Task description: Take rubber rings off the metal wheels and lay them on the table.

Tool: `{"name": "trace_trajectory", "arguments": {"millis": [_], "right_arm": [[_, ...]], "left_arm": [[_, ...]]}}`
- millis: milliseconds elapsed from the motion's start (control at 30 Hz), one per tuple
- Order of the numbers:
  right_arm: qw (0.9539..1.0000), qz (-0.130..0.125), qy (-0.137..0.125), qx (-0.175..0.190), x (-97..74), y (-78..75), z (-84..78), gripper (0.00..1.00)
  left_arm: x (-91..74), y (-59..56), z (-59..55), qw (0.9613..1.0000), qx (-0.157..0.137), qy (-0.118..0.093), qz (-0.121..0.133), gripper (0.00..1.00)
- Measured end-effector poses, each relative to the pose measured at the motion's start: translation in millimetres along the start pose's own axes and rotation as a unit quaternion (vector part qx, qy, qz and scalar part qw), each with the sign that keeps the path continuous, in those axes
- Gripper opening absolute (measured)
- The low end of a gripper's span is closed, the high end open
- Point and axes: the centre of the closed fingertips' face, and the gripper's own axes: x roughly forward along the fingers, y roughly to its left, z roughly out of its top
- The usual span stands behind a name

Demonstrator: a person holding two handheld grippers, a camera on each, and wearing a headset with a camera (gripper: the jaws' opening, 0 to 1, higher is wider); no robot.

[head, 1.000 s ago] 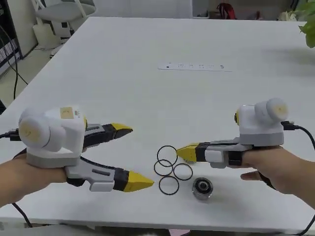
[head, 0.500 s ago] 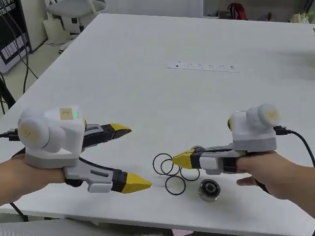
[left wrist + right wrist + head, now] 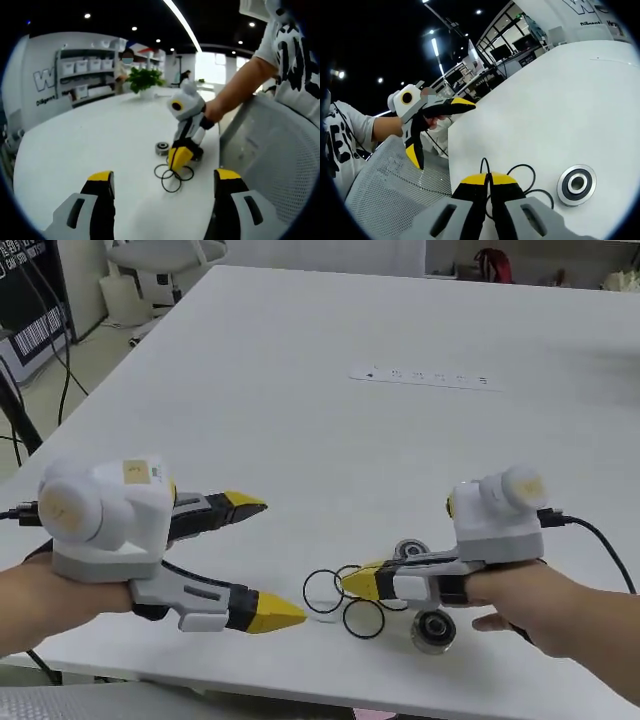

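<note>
Nearer metal wheel (image 3: 432, 630): small, round, lying flat on the white table (image 3: 300, 390), with a silvery rim around a dark centre. Second metal wheel (image 3: 410, 550): similar look, also flat, just beyond the nearer wheel and partly hidden. Thin black rubber rings (image 3: 340, 602), loose and flat on the tabletop, bunched in one cluster just left of the nearer wheel, touching or overlapping one another. Front ring (image 3: 362, 618) in full sight, closest of the cluster to the nearer wheel. Leftmost ring (image 3: 322, 592) farthest from it. Remaining rings partly covered, up and left of the nearer wheel; exact count hard to tell.
</note>
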Motion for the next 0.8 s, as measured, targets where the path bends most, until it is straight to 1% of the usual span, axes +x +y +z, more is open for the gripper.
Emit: {"name": "trace_trajectory", "arguments": {"millis": [167,267,533,633,800], "right_arm": [[0.9998,-0.013,0.012,-0.004,1.9,-9.5,-7.2,0.0],[0.9998,-0.011,0.017,-0.002,2.4,-9.1,-8.8,0.0],[0.9995,-0.02,0.025,-0.009,4.4,-13.0,-10.8,0.0],[0.999,-0.027,0.028,-0.02,3.9,-14.3,-11.7,0.0],[0.9986,-0.028,0.035,-0.028,4.1,-13.8,-13.6,0.04]], "left_arm": [[0.6,-0.2,-0.6,1.0,-0.001,0.0,-0.001,0.83],[0.8,0.9,-1.5,1.0,-0.002,0.002,-0.001,0.82],[1.3,3.2,-3.6,1.0,-0.005,0.004,0.001,0.82],[1.8,2.8,-3.7,1.0,-0.005,0.004,0.0,0.82],[2.0,2.0,-4.8,1.0,-0.006,0.006,0.0,0.82]]}}
